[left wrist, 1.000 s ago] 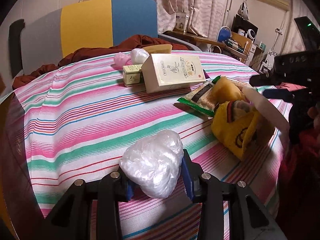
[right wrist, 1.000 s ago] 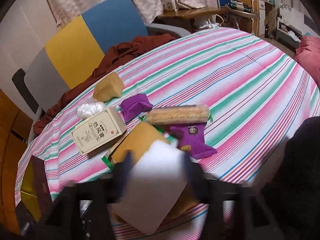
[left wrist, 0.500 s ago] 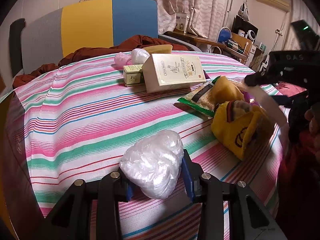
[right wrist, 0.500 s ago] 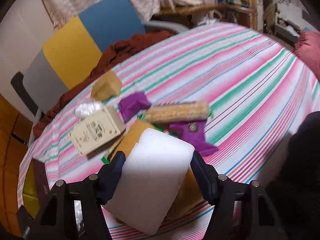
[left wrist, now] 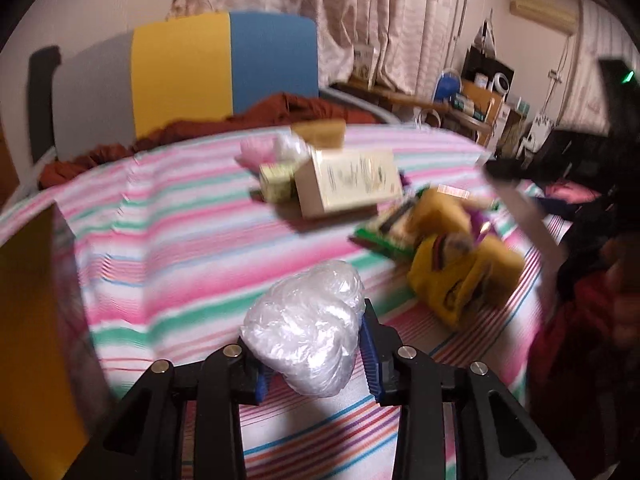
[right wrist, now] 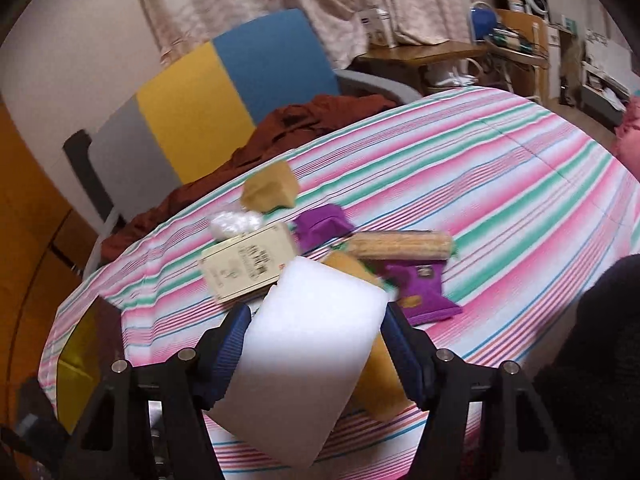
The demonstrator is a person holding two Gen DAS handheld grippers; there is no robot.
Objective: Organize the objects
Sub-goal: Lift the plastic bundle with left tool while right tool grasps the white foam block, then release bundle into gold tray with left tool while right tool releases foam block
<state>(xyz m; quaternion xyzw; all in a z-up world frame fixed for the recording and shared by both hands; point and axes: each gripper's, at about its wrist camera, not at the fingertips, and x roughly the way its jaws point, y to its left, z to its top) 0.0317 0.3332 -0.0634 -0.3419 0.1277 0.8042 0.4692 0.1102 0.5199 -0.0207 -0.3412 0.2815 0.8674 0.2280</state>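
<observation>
Left gripper (left wrist: 310,354) is clamped on a plastic bag (left wrist: 308,330), right gripper (right wrist: 316,344) on a white block (right wrist: 304,364), both above the striped tablecloth (right wrist: 520,208). Boxes and packets lie scattered, so sorting probably has far to go.

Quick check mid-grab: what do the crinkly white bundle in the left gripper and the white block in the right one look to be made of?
Bundle: thin translucent plastic film, glossy, judging by its crinkles and highlights; the contents cannot be made out. White block: matte, uniform, with softly rounded corners, so probably foam or sponge, though it could be a plain wrapped box.
</observation>
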